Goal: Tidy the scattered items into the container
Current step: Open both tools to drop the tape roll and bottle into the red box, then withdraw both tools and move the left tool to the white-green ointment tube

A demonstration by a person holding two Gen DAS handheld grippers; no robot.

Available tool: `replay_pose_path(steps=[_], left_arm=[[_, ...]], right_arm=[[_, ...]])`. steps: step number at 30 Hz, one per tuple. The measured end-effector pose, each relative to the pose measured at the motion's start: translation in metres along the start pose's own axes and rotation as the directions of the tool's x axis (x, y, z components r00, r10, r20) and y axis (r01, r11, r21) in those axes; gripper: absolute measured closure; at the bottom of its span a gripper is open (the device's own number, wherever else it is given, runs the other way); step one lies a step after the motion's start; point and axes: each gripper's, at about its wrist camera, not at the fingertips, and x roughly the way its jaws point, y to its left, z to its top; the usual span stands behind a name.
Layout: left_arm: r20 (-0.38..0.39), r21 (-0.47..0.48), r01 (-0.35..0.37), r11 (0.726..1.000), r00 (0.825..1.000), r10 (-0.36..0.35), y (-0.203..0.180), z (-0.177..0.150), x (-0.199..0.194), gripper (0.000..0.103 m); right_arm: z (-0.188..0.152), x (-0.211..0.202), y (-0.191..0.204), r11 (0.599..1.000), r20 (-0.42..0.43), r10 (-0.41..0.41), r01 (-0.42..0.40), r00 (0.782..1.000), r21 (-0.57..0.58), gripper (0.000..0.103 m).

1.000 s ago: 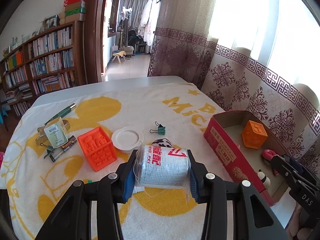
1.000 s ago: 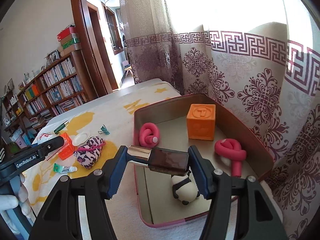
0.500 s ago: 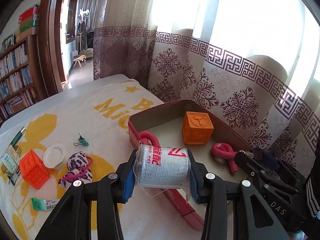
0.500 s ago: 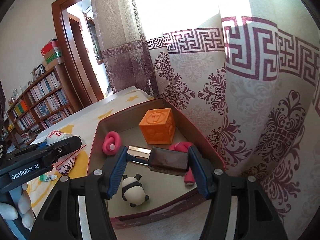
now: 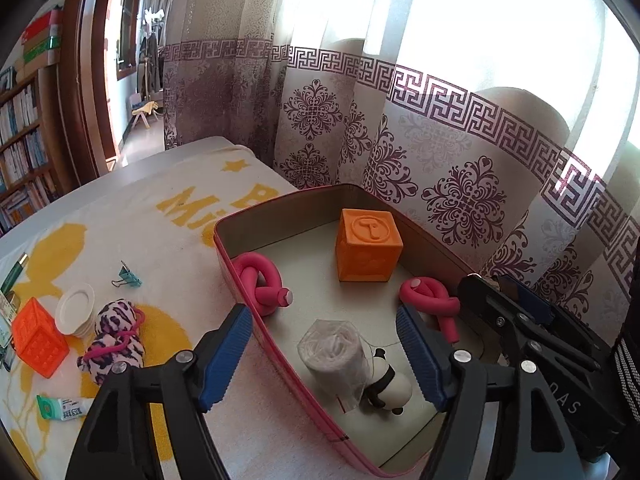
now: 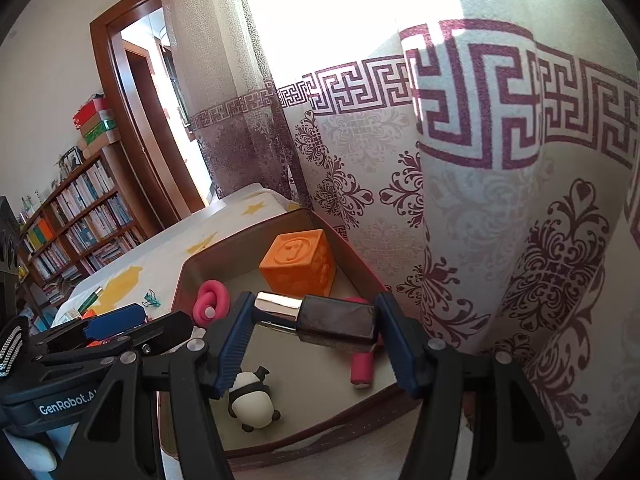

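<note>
Roll [image 5: 334, 350] in tin [image 5: 280, 364] beside panda [image 5: 386, 386], cube [image 5: 368, 250] behind

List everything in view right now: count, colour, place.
tin box: 1, red, by curtain
cube block: 1, orange, in box
foam twists: 2, pink, in box
wrapped roll: 1, white, in box
panda: 1, black-white, in box
grid block: 1, orange, on cloth
lid: 1, white, on cloth
binder clip: 1, teal, on cloth
plush: 1, leopard-print, on cloth
tube: 1, green-white, on cloth
lipstick case: 1, black-silver, in right gripper
left gripper: jaws open over box

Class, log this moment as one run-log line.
left hand-held gripper: open | roll: in tin | right hand-held gripper: holding bottle
</note>
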Motion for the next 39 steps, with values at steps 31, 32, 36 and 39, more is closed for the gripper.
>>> replay_pose_path(steps=[31,32,36,39], left_arm=[[-0.001,-0.172,-0.191,0.966,0.981,0.194,0.087,-0.031,-0.027,0.014],[-0.002,-0.184,-0.196,0.963,0.98,0.199,0.093,-0.033,-0.029,0.014],[-0.006,-0.232,-0.223,0.947,0.974,0.227,0.116,-0.041,-0.039,0.014],[-0.009,-0.273,-0.251,0.929,0.966,0.259,0.136,-0.048,-0.047,0.014]], right_arm=[[-0.015,0.013,0.037,0.999,-0.067,0.035,-0.036,0.997,-0.012,0.024],[-0.016,0.014,0.041,0.999,-0.071,0.041,-0.042,0.997,-0.017,0.024],[-0.019,0.016,0.055,0.997,-0.08,0.063,-0.066,0.995,-0.038,0.024],[-0.022,0.018,0.066,0.995,-0.091,0.079,-0.084,0.993,-0.053,0.024]])
